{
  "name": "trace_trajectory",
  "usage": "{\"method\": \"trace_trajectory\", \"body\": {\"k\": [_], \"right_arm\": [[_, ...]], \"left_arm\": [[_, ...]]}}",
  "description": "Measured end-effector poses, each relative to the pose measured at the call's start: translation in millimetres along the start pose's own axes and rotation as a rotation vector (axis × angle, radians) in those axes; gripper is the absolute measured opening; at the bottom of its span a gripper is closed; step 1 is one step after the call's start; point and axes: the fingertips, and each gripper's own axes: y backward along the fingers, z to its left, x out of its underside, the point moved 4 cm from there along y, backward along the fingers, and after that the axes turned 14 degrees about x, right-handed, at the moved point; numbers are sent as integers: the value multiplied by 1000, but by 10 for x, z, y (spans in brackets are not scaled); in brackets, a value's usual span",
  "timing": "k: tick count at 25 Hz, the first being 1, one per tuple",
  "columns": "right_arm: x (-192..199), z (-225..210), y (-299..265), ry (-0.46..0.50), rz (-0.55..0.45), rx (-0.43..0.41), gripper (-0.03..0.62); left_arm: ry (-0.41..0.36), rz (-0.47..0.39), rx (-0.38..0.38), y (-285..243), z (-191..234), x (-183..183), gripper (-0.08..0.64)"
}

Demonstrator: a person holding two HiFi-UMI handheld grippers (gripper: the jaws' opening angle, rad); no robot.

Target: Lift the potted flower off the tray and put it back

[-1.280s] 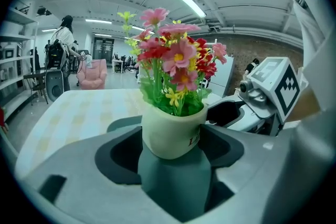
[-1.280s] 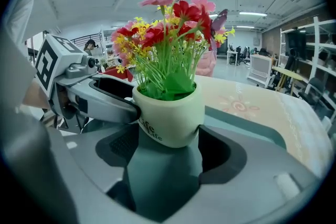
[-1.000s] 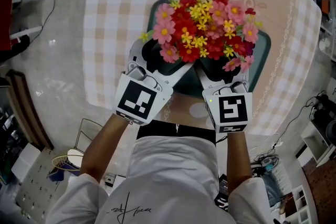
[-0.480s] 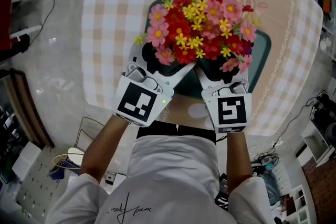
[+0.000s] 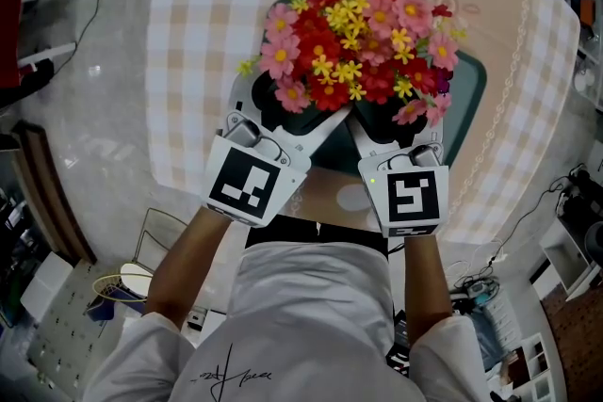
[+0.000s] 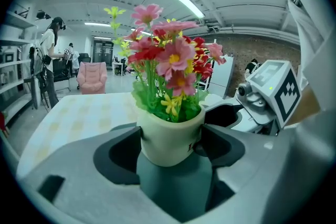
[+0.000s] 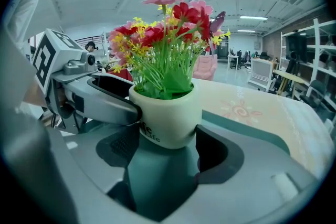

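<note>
Jaws of left gripper (image 6: 170, 143) and right gripper (image 7: 167, 138) both clamp the potted flower (image 5: 353, 42) by its cream pot, over the tray (image 5: 468, 99).

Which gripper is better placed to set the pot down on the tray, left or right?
Neither alone: left gripper and right gripper both clamp the white pot from opposite sides over the green tray. Lowering with both together looks safest.
</note>
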Motion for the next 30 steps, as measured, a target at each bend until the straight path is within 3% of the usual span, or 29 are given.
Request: {"method": "trace_trajectory", "body": {"k": [30], "right_arm": [[-119,79,382,11,-37,-3,347]], "left_arm": [[19,-20,-29,237,-308,-149,356]]}}
